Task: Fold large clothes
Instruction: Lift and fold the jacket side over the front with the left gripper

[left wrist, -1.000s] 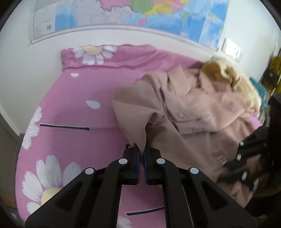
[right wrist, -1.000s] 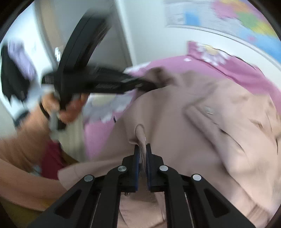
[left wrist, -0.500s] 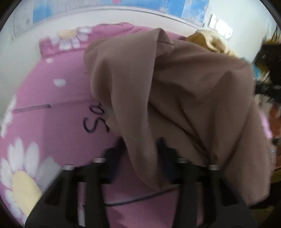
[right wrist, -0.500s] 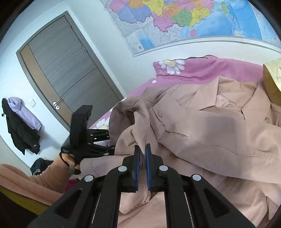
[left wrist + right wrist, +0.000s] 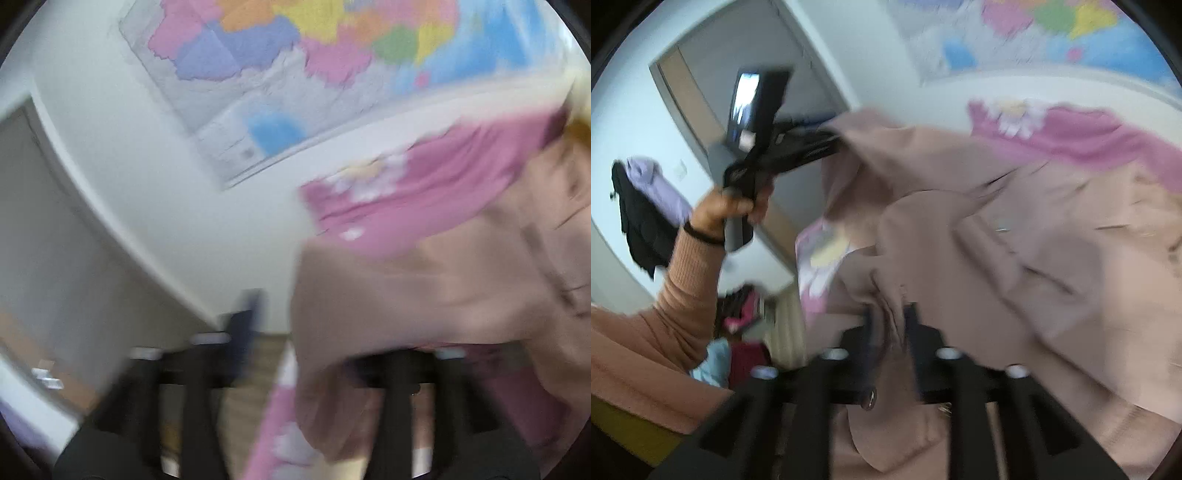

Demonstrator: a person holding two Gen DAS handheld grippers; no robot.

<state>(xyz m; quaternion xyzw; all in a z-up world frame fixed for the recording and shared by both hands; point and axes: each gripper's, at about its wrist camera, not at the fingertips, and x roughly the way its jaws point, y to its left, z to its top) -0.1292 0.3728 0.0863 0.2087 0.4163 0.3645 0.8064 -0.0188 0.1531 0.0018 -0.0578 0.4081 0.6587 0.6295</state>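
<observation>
A large tan coat [image 5: 1015, 258] lies partly raised over the pink bed, in motion blur. My right gripper [image 5: 891, 321] is at its near edge. Its jaws are opening and stand apart, with a loose fold of the coat between the fingers [image 5: 912, 332]. My left gripper [image 5: 321, 339] is also opening, its fingers [image 5: 242, 325] spread wide. A flap of the coat [image 5: 369, 295] hangs between them, and no pad visibly presses it. In the right wrist view the left gripper [image 5: 836, 142] is held high at the coat's raised corner, in a person's hand [image 5: 731, 206].
The bed has a pink sheet with daisies [image 5: 424, 192] and runs to a white wall with a map [image 5: 295, 74]. A grey door [image 5: 713, 122] and hanging clothes [image 5: 646, 195] are to the left. More clothes [image 5: 738, 317] lie low beside the bed.
Both grippers were shut on the coat and now stand apart. The left one has swung up and turned toward the wall and door. The coat's near side has billowed up.
</observation>
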